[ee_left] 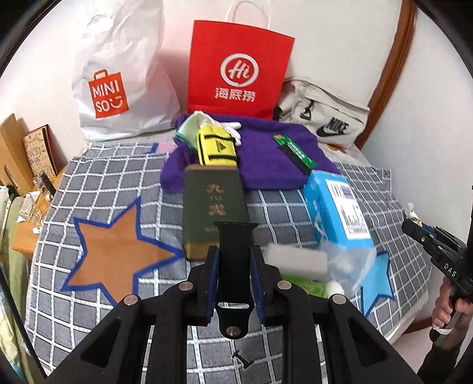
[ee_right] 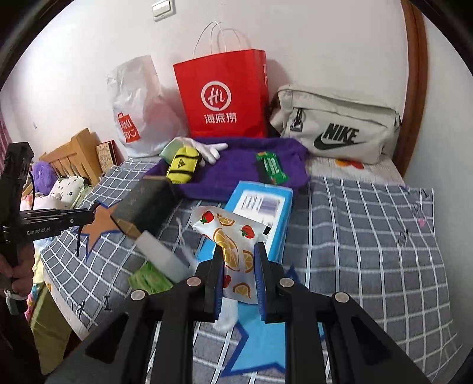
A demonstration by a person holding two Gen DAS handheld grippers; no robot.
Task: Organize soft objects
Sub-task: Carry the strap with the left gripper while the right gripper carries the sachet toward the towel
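Motion blur smears white block (ee_right: 161, 257); fruit-print packet (ee_right: 236, 251) hides blue box (ee_right: 266, 212).

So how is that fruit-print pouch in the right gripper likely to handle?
The fruit-print pouch looks floppy: its top bends over above the right gripper. Probably light, since a narrow pinch holds it. Its glossy film may be slippery.

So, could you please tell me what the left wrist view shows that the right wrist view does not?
Only the left wrist view shows the left gripper shut on a black watch strap. Only the right wrist view shows the right gripper shut on a fruit-print pouch, plus a wall switch. Both share the red paper bag, the purple towel, the yellow pouch, the blue box and the Nike bag.
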